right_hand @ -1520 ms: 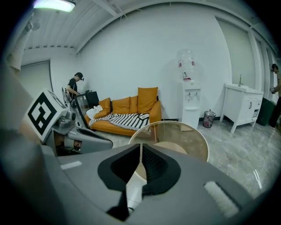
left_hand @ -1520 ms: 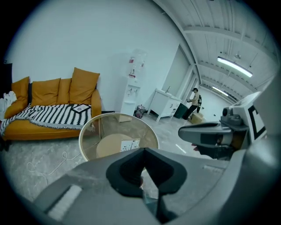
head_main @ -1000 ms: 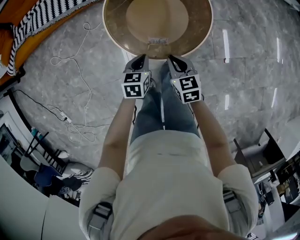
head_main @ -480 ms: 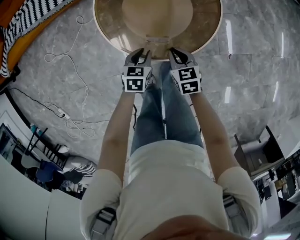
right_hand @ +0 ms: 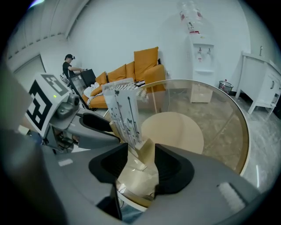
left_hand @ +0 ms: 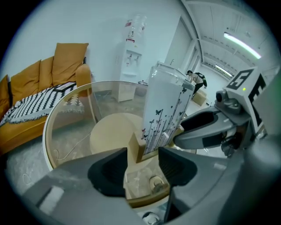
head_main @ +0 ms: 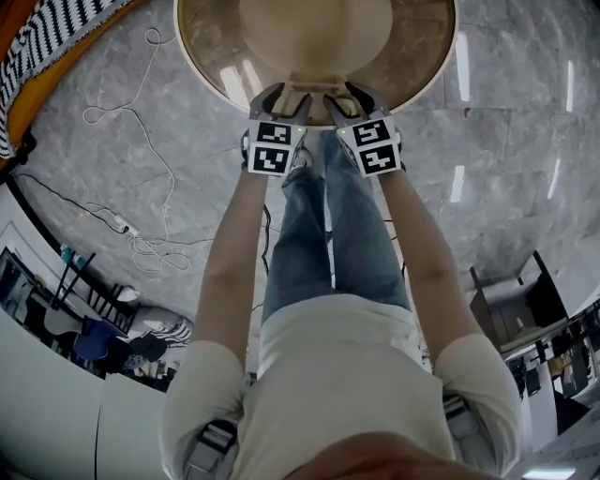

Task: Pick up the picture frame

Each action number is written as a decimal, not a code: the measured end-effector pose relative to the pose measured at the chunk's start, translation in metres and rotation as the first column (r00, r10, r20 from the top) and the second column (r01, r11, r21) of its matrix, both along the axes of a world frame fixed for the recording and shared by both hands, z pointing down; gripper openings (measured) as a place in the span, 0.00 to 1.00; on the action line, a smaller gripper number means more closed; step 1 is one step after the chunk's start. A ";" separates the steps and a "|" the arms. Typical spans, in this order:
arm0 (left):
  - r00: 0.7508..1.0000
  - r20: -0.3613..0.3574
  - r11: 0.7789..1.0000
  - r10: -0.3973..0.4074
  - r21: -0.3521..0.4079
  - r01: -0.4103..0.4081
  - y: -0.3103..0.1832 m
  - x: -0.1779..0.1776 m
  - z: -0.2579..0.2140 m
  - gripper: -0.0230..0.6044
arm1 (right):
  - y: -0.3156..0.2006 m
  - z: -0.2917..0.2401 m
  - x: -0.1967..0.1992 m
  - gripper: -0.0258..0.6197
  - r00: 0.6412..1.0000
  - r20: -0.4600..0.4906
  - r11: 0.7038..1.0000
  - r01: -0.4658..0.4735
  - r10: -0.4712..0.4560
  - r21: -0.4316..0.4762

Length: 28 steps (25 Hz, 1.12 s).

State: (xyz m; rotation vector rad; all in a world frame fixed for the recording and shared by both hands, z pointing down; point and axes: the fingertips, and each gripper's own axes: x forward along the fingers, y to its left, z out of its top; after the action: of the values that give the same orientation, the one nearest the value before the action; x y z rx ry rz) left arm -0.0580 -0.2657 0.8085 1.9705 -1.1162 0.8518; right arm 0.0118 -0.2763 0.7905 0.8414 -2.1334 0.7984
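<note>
1. Far left: orange sofa (left_hand: 39,83) with a black-and-white striped throw (left_hand: 30,103) lying on the seat.
2. Round glass table (head_main: 208,52); a pale round base (head_main: 314,28) shows through the glass.
3. Left gripper (head_main: 281,101) is at the table's near edge, angled downward. Its jaws have just been opening and now stand well apart. One end of the frame's wooden foot (left_hand: 139,148) sits in the gap, and no pad presses on it.
4. Picture frame (head_main: 311,86) stands upright on the table's near edge, between the two grippers. It is a white panel printed with butterflies and thin stems, set in the wooden foot.
5. Right gripper (head_main: 349,98) is likewise angled downward. Its jaws have just been opening and are wide apart. The foot's other end lies between them, not clamped.
</note>
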 end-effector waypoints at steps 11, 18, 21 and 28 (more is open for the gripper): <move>0.999 -0.008 0.999 0.048 0.007 -0.048 -0.010 0.008 0.016 0.37 | -0.012 0.019 -0.010 0.36 1.000 0.008 1.000 0.019 -0.019 0.016; 0.999 -0.005 0.999 0.036 0.003 -0.036 -0.010 0.007 0.017 0.34 | -0.011 0.020 -0.010 0.35 1.000 -0.003 1.000 -0.009 0.010 0.021; 0.999 0.003 0.999 0.036 0.009 -0.036 -0.011 0.006 0.013 0.34 | -0.011 0.016 -0.011 0.35 1.000 -0.009 0.999 -0.022 0.022 0.026; 0.999 0.011 0.998 0.044 0.039 -0.044 0.000 0.008 -0.015 0.34 | 0.000 -0.011 -0.009 0.34 1.000 -0.008 0.998 -0.026 0.026 0.052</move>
State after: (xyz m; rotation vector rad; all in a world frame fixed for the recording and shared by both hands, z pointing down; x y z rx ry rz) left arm -0.0504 -0.2661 0.7936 2.0316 -1.1072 0.8703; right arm 0.0031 -0.2762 0.7794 0.8998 -2.1481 0.7541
